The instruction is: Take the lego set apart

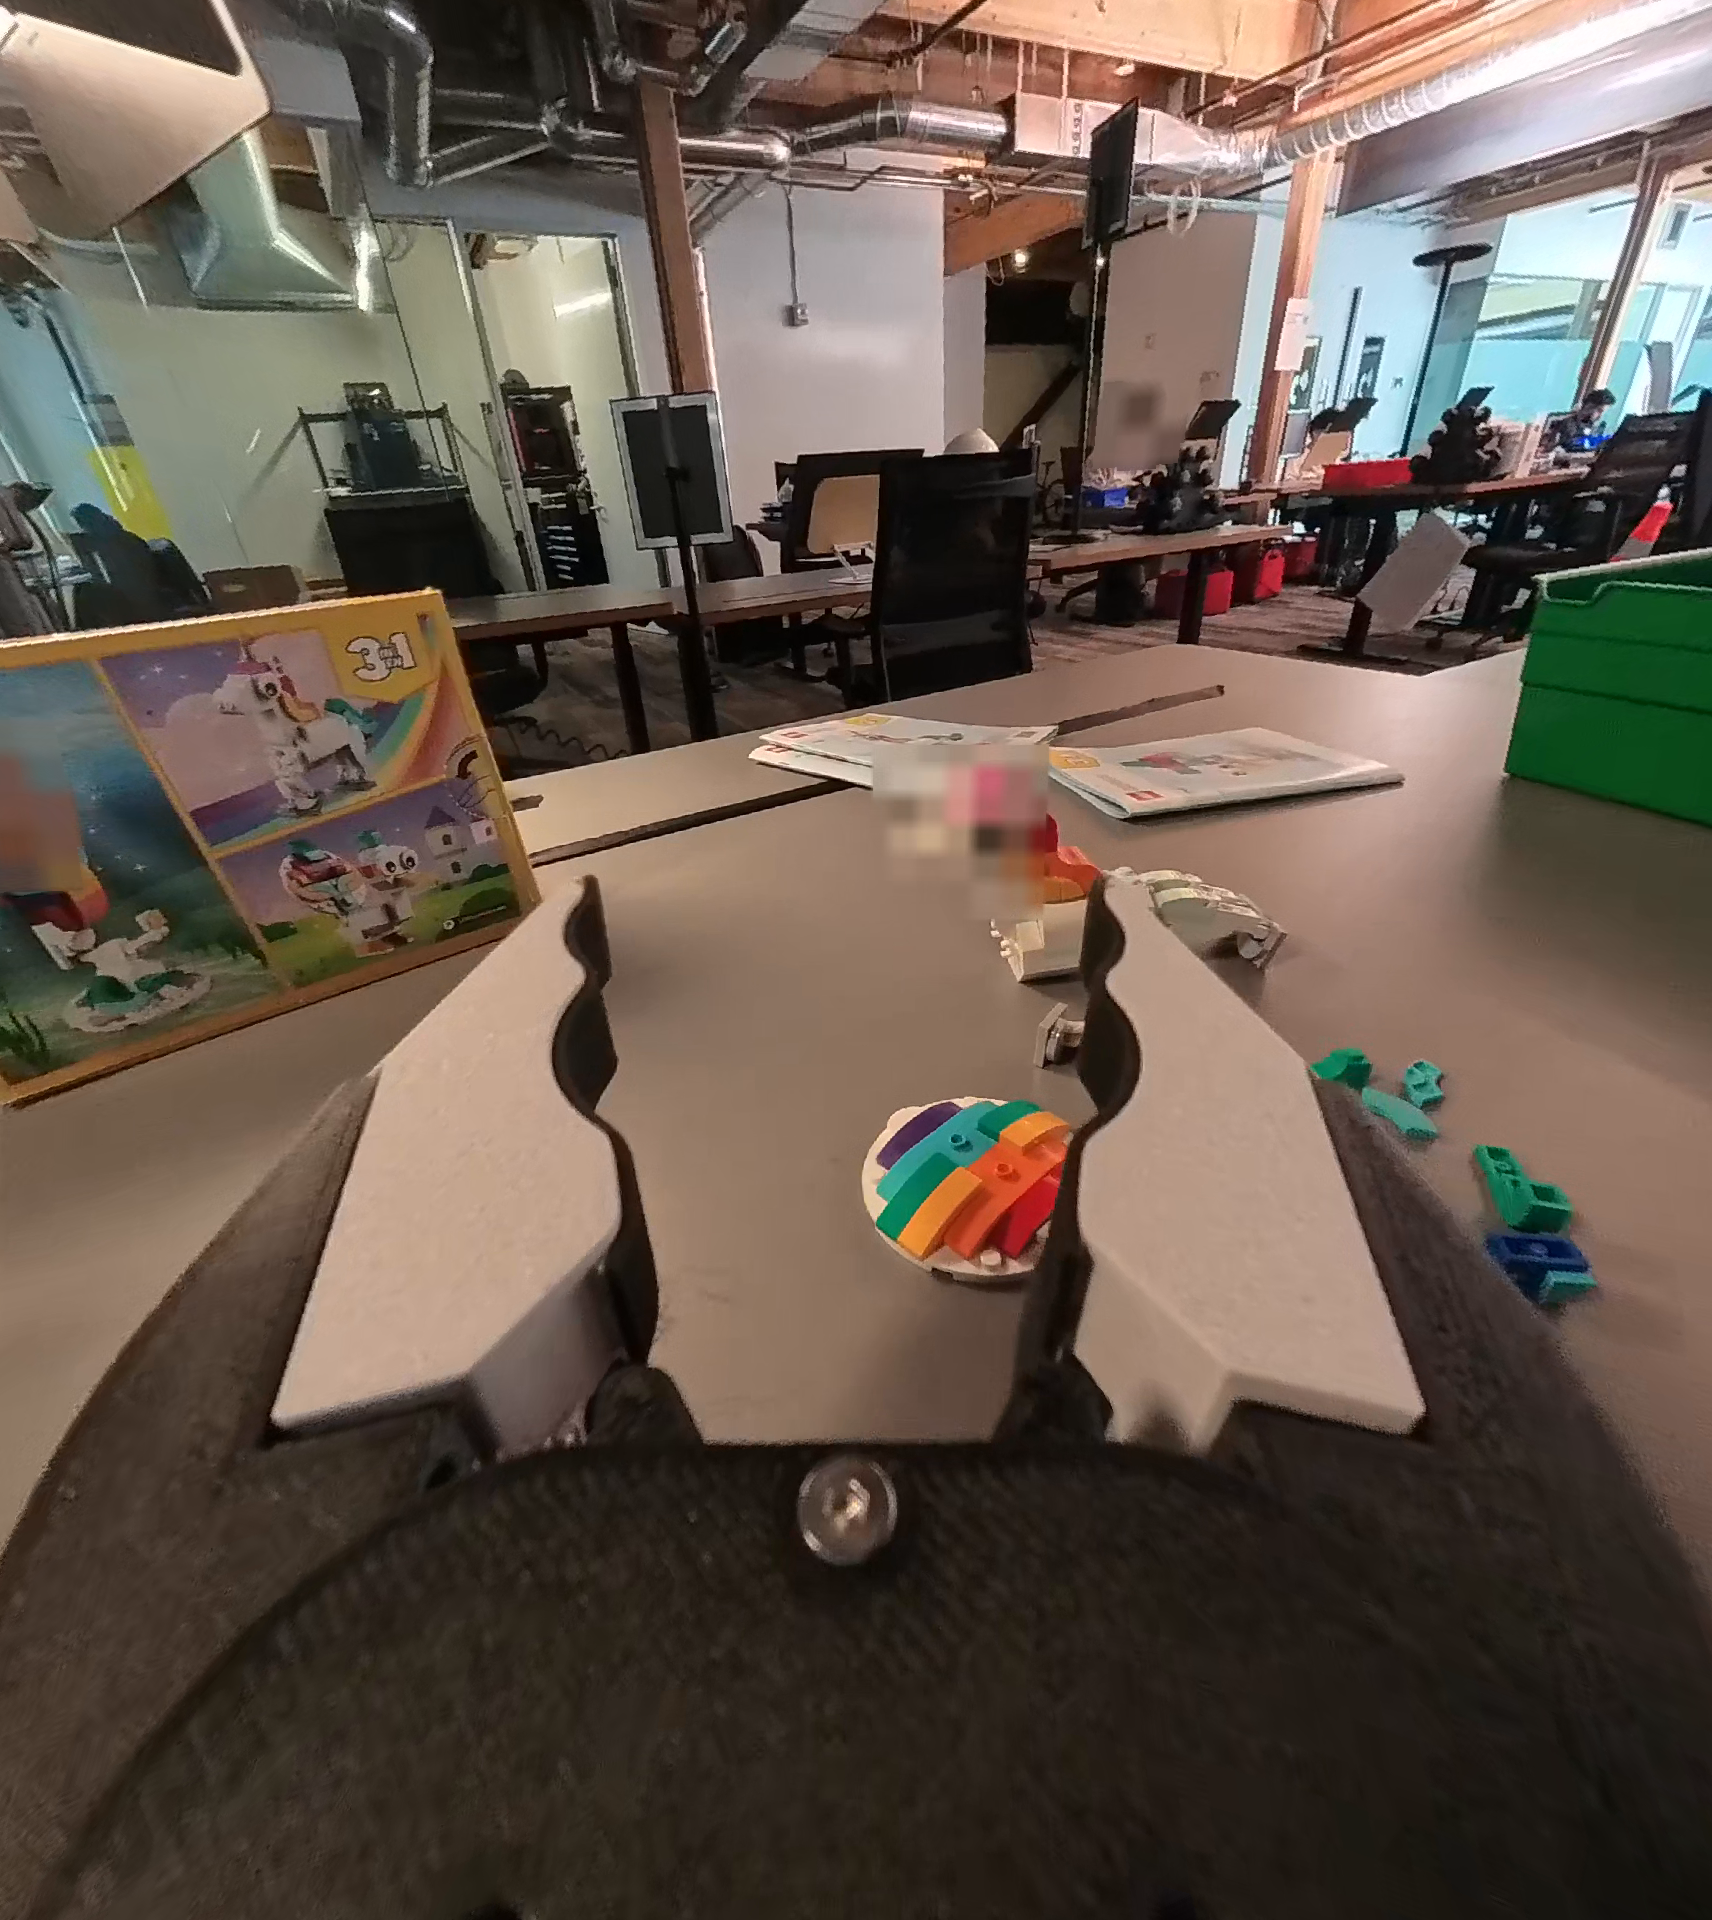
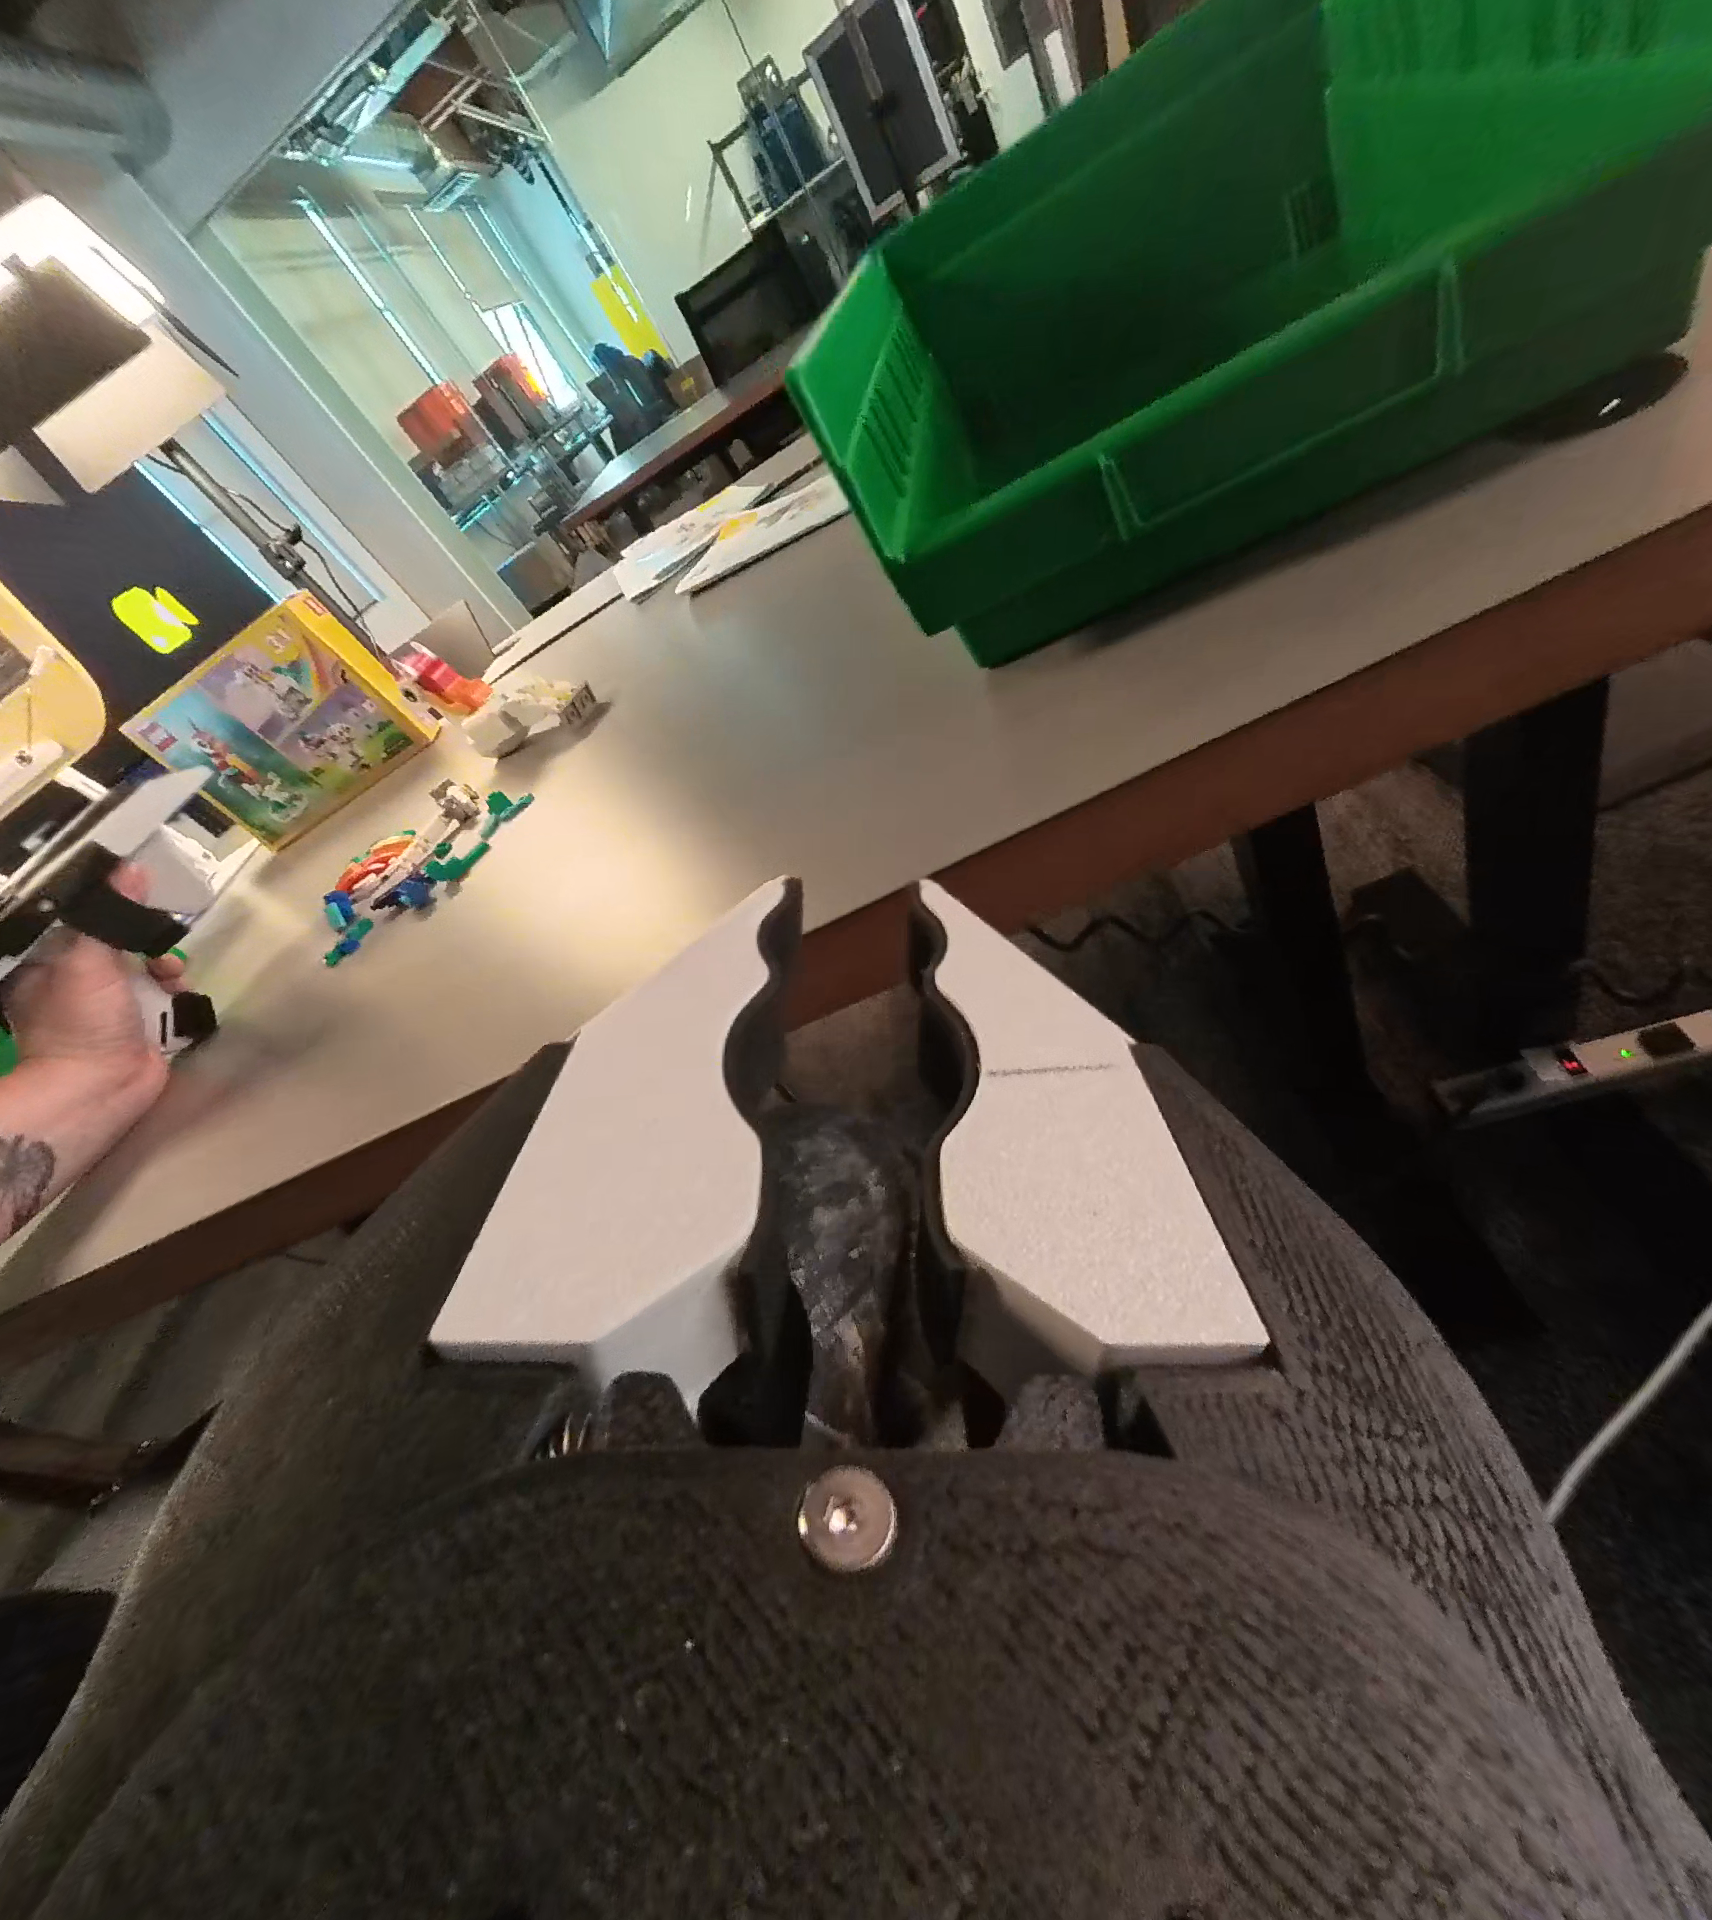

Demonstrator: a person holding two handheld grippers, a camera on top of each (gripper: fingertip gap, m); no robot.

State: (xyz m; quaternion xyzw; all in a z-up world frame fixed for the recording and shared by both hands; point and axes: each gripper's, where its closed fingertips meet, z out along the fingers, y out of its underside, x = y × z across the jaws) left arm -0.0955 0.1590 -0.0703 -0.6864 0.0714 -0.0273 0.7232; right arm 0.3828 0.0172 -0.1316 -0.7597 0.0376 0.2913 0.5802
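Note:
My left gripper (image 1: 844, 894) is open wide and empty, low over the grey table (image 1: 779, 1039). A round white lego plate with a rainbow of curved bricks (image 1: 966, 1184) lies between its fingers, close to the right finger. A white lego body with red and orange bricks (image 1: 1039, 935) stands past that fingertip, partly hidden. Loose green and blue pieces (image 1: 1517, 1195) lie to the right. My right gripper (image 2: 854, 888) is off the table, below its front edge (image 2: 1039, 831), with a narrow gap between the fingers and nothing in it. The lego pieces (image 2: 416, 862) show far left there.
The lego box (image 1: 197, 831) stands at the left. Instruction booklets (image 1: 1226, 774) lie at the back. A green bin (image 1: 1673, 707) stands at the right, also in the right wrist view (image 2: 1143, 395). A hand holds the left gripper (image 2: 104, 862). A power strip (image 2: 1621, 1060) lies under the table. One gripper's finger ends stand about 50 cm off the other's.

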